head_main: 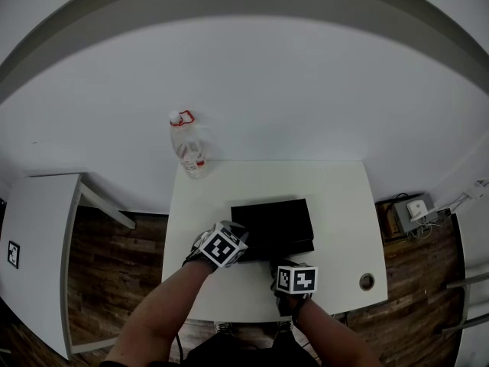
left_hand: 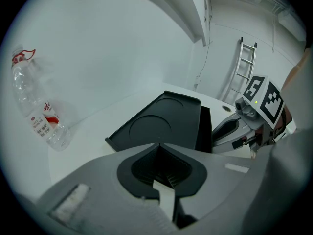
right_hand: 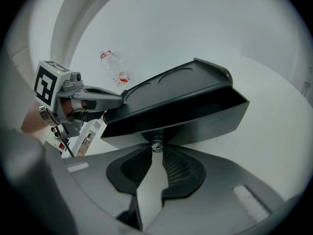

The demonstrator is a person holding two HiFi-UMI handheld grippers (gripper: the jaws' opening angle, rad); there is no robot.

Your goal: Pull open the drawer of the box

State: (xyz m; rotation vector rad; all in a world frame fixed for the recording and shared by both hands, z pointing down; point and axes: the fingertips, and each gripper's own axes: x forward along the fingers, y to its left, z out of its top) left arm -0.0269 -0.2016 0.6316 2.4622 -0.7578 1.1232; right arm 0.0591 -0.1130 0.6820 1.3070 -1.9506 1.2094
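Right gripper: jaws clamped on drawer knob. Left gripper: jaws together, tips at black box. Plastic bottle: red-white label, print unreadable.

The box is black, flat and rectangular, with a shallow round recess in its lid, and lies just ahead of both grippers. Its drawer stands partly pulled out toward the right gripper, whose jaw tips close on its small metal knob. The left gripper meets the box's near left corner.
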